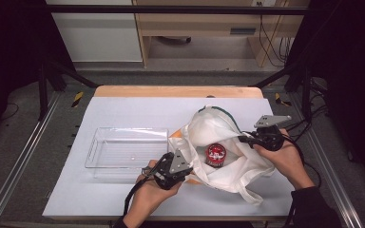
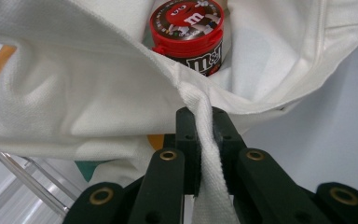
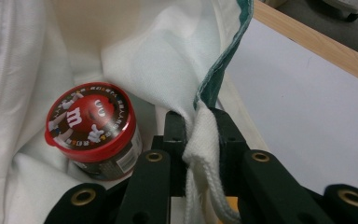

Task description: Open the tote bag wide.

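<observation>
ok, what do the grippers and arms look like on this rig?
Both handheld units are black. The left gripper and right gripper each carry a grey three-cornered plate on top and trail a black cable. In the gripper views the jaws are matte black links with brass-coloured rivets. A dark sleeve covers the right forearm.

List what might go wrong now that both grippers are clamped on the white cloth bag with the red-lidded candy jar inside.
1. The left gripper pinches just a narrow strap of the white cloth bag; it may slip out under tension.
2. The red-lidded candy jar sits loose in the open mouth and could roll out.
3. The right gripper holds a thin hem fold, so the mouth might sag shut.
</observation>
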